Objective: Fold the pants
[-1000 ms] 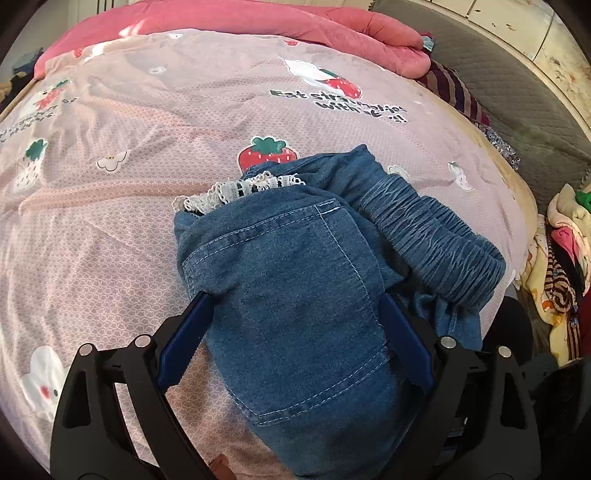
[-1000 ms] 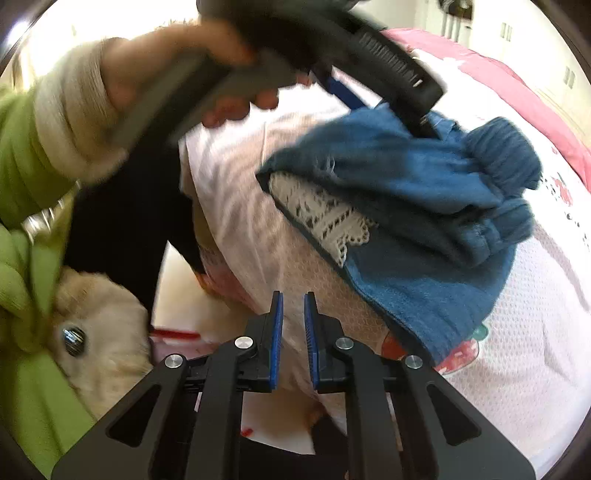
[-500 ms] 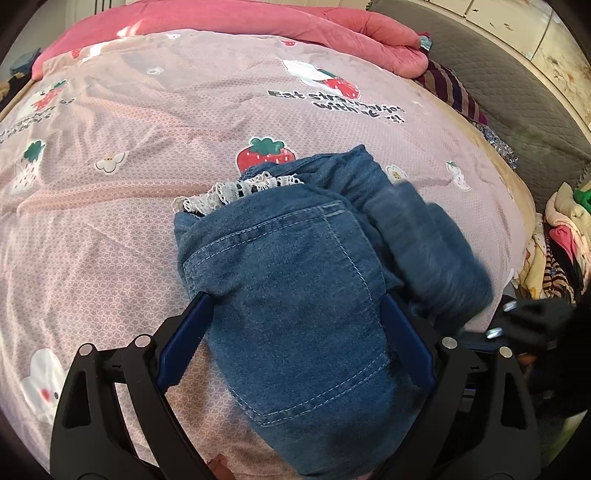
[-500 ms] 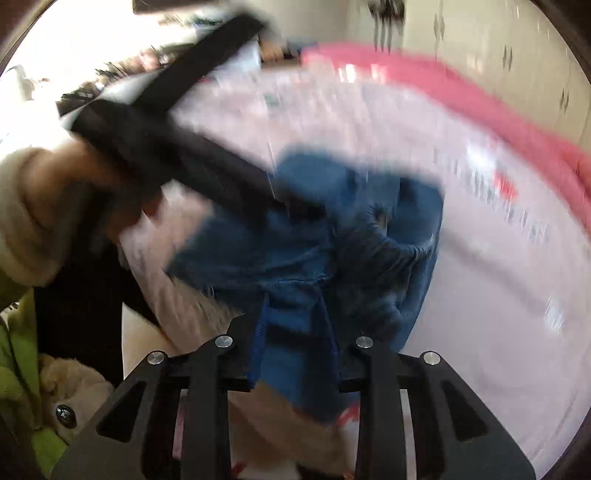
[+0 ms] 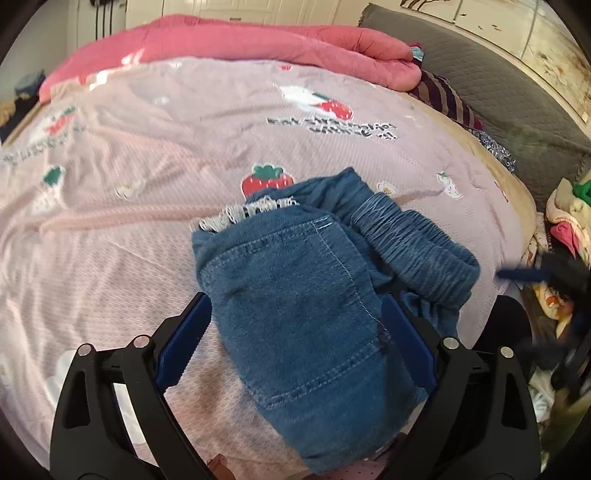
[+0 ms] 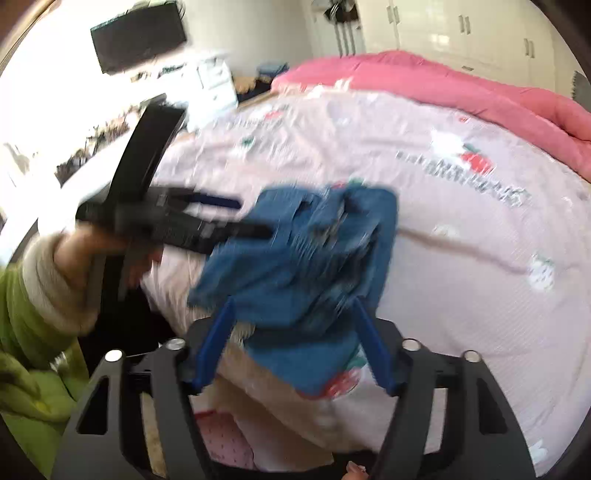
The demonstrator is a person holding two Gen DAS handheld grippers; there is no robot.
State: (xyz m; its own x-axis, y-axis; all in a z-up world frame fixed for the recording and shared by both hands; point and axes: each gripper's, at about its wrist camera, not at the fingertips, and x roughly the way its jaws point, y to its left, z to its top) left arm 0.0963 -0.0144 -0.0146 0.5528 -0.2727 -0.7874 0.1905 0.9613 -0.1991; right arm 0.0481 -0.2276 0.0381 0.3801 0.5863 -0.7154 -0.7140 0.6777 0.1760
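Observation:
Small blue denim pants lie folded into a bundle near the front edge of the pink strawberry bedspread. White lace trim peeks out at the far side and the elastic waistband lies on the right. My left gripper is open, its blue pads on either side of the bundle. In the blurred right wrist view the pants lie ahead of my right gripper, which is open and straddles the bundle's near edge. The left gripper reaches in from the left.
A rolled pink quilt lies along the far side of the bed. A grey headboard and a pile of clothes are at the right. A striped garment lies near the headboard. White wardrobes stand behind.
My right gripper opened from shut and swung round towards the bundle, now straddling its edge. The waistband shifted briefly and settled. My left gripper stayed open around the pants.

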